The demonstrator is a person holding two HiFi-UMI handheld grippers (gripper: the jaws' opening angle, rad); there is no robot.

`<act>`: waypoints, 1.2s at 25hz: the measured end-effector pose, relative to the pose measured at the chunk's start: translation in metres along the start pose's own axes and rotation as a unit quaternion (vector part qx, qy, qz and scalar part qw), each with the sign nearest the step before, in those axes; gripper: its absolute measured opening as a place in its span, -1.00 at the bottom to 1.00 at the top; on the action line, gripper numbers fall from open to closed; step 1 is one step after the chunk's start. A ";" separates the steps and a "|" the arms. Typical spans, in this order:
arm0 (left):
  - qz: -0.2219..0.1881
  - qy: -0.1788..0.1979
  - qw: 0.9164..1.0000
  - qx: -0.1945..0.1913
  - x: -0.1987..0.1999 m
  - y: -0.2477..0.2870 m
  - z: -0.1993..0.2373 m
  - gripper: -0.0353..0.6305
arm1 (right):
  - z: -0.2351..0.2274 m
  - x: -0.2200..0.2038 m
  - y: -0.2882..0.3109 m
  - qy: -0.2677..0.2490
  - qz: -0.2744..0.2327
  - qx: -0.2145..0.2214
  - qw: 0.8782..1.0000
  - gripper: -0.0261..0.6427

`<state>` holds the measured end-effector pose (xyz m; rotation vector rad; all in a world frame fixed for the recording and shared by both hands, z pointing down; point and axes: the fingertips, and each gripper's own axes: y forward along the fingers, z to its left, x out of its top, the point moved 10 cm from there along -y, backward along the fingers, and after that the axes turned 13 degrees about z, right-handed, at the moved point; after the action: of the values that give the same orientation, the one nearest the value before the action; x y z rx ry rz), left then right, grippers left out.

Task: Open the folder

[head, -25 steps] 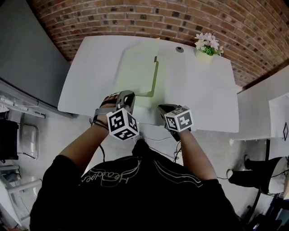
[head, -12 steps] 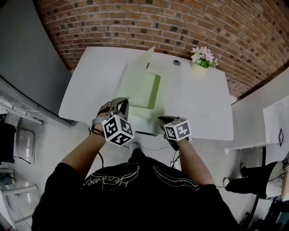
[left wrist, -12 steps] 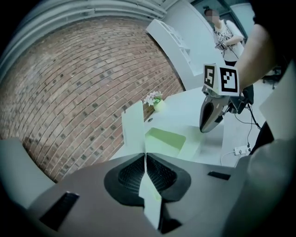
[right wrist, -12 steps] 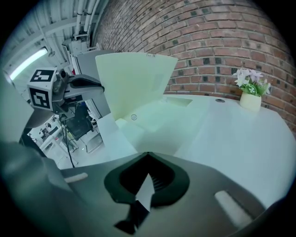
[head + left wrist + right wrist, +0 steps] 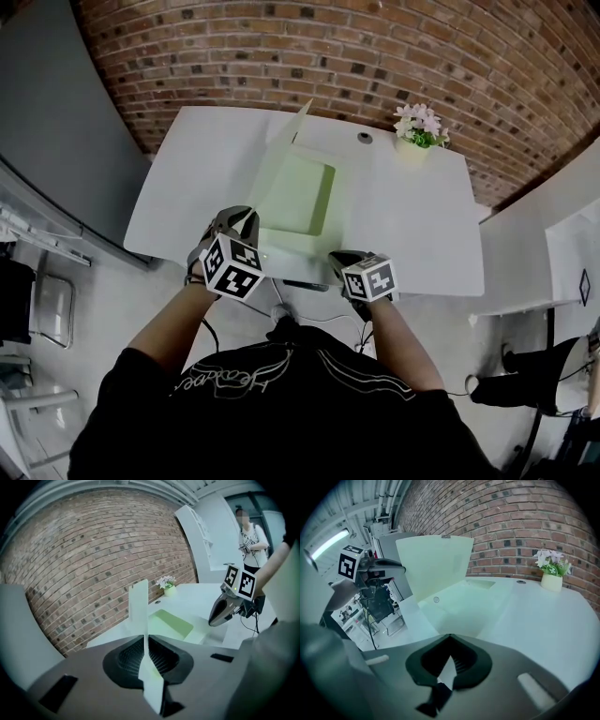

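A pale green folder [image 5: 302,195] lies on the white table [image 5: 412,220], its front cover [image 5: 281,150] raised steeply off the lower sheet. My left gripper [image 5: 246,225] is shut on the cover's near left corner. In the left gripper view the cover [image 5: 139,616] runs edge-on between the jaws of the left gripper [image 5: 147,660]. My right gripper [image 5: 342,262] sits at the near right corner. In its own view a pale corner of the lower sheet is pinched in the right gripper [image 5: 449,660], and the cover [image 5: 436,564] stands up at the left.
A small pot of flowers [image 5: 415,131] stands at the table's far right, beside a round cable hole [image 5: 365,137]. A brick wall backs the table. A chair [image 5: 37,300] stands on the floor at the left. A person [image 5: 251,531] stands off to the right.
The folder's cover has swung up from a low angle to steeply raised. My left gripper has moved left and up with it and rolled. The right gripper has stayed put.
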<state>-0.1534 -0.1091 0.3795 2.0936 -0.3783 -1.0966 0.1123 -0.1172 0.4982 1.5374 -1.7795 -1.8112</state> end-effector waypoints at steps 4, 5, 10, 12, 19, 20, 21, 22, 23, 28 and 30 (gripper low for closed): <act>-0.003 -0.052 0.999 -0.015 -0.003 -0.001 0.013 -0.86 | -0.001 -0.003 -0.003 0.001 0.000 0.002 1.000 -0.92; -0.004 -0.063 0.998 -0.017 -0.003 -0.001 0.017 -0.86 | -0.001 -0.003 -0.004 0.001 -0.001 0.002 1.000 -0.92; -0.003 -0.119 0.993 -0.028 -0.010 0.001 0.029 -0.86 | 0.000 -0.007 -0.006 0.005 -0.002 -0.001 1.000 -0.92; -0.001 -0.137 0.990 -0.027 -0.012 0.000 0.032 -0.86 | 0.000 -0.009 -0.007 0.003 -0.003 -0.003 1.000 -0.92; -0.008 -0.187 0.981 -0.044 -0.022 0.002 0.046 -0.87 | -0.004 -0.017 -0.013 0.009 -0.011 -0.006 1.000 -0.92; -0.008 -0.193 0.980 -0.044 -0.025 0.001 0.049 -0.87 | -0.005 -0.018 -0.014 0.011 -0.012 -0.006 1.000 -0.92; -0.007 -0.200 0.979 -0.044 -0.027 0.001 0.051 -0.87 | -0.005 -0.019 -0.015 0.014 -0.013 -0.007 1.000 -0.92; -0.007 -0.207 0.977 -0.045 -0.030 0.001 0.053 -0.87 | -0.006 -0.020 -0.016 0.015 -0.014 -0.007 1.000 -0.92; -0.008 -0.216 0.975 -0.048 -0.032 0.001 0.054 -0.87 | -0.006 -0.021 -0.017 0.016 -0.014 -0.009 1.000 -0.92; -0.015 -0.259 0.964 -0.057 -0.047 0.004 0.061 -0.87 | -0.006 -0.023 -0.019 0.010 -0.012 -0.019 1.000 -0.92; -0.014 -0.274 0.960 -0.057 -0.053 0.006 0.064 -0.87 | -0.007 -0.025 -0.020 0.008 -0.013 -0.022 1.000 -0.92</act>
<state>-0.2354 -0.1136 0.3913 1.6727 -0.5325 -1.6719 0.1383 -0.0983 0.4967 1.5608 -1.7100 -1.8321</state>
